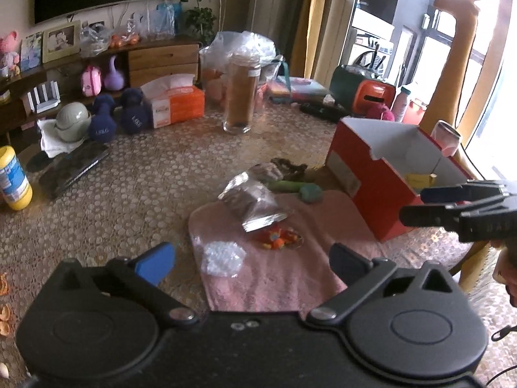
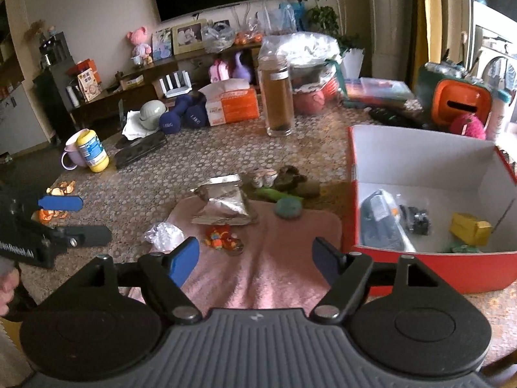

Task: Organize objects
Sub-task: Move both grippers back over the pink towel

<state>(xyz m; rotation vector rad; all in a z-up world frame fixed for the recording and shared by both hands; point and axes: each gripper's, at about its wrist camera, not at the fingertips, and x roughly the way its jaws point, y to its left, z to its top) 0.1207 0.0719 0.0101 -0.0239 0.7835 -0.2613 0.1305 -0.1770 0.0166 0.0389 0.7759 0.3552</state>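
Table with pink towel (image 2: 258, 258) near its front edge, carrying one foil packet (image 2: 223, 207), one orange toy (image 2: 221, 239), one crumpled plastic wrap (image 2: 163, 234). Red box (image 2: 429, 268) beside the towel's right edge holds a yellow carton (image 2: 470, 228) and dark packets. Left gripper (image 1: 248, 258) and right gripper (image 2: 255, 255): jaws wide apart, holding nothing, above the towel

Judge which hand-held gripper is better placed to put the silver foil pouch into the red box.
Right, probably. The right hand-held gripper is open beside the red box, the foil pouch just ahead. The left hand-held gripper sits farther from the box.
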